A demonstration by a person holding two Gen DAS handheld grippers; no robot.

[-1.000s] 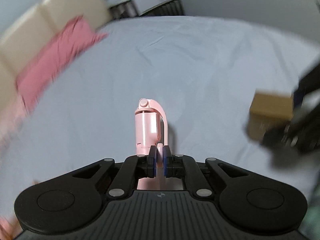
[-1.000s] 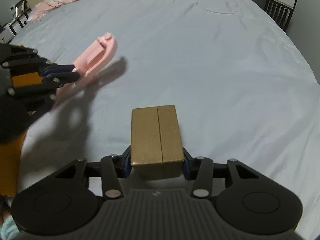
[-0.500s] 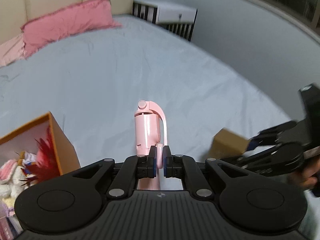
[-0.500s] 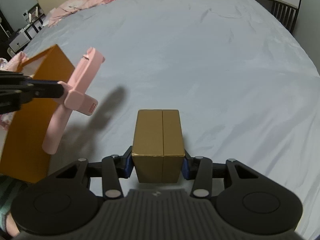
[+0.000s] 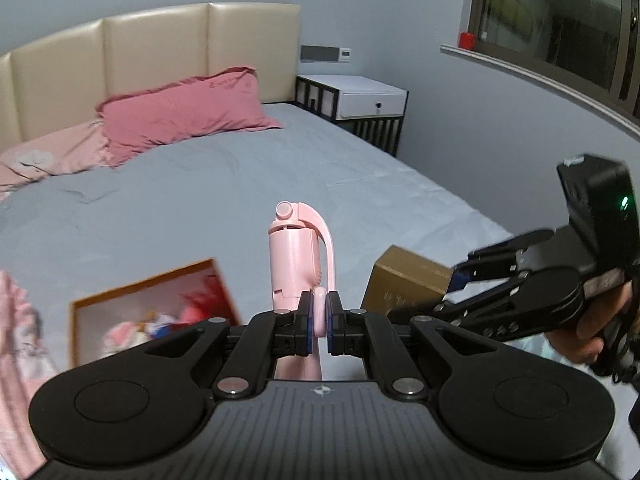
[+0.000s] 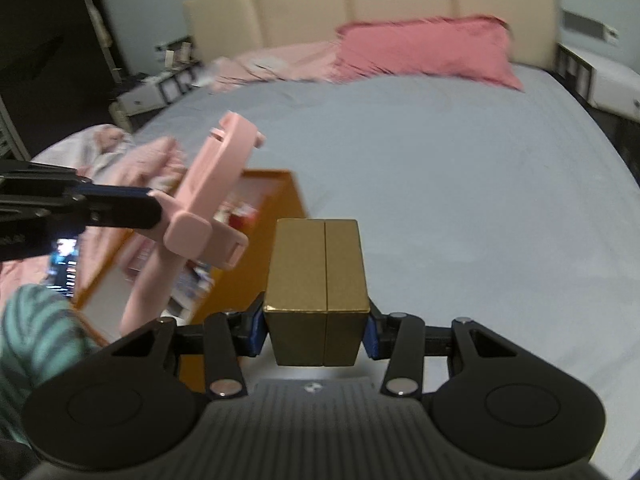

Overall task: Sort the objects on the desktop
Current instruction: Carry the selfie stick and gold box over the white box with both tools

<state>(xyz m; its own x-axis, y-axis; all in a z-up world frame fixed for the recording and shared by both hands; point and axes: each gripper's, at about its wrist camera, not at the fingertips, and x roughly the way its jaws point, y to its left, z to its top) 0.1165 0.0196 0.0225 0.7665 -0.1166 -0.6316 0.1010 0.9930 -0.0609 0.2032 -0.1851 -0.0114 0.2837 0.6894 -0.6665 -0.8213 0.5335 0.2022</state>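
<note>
My left gripper (image 5: 319, 316) is shut on a pink handheld gadget (image 5: 295, 258) and holds it upright in the air above the bed. The gadget also shows in the right wrist view (image 6: 208, 196), with the left gripper (image 6: 158, 210) at the far left. My right gripper (image 6: 316, 332) is shut on a gold box (image 6: 318, 276), held in the air; the box also shows in the left wrist view (image 5: 404, 286) at the right. An open orange box (image 5: 154, 314) with toys inside lies on the bed below left; in the right wrist view the orange box (image 6: 280, 208) is behind the gadget.
The grey bed sheet (image 5: 200, 192) spreads ahead. A dark pink pillow (image 5: 180, 110) and a cream headboard (image 5: 160, 60) are at the far end. A white nightstand (image 5: 360, 98) stands to the right of the bed. Pink bedding (image 6: 132, 160) lies left.
Both grippers have risen and tilted up with their objects, so the headboard and walls have come into view. The orange box now lies lower in both views.
</note>
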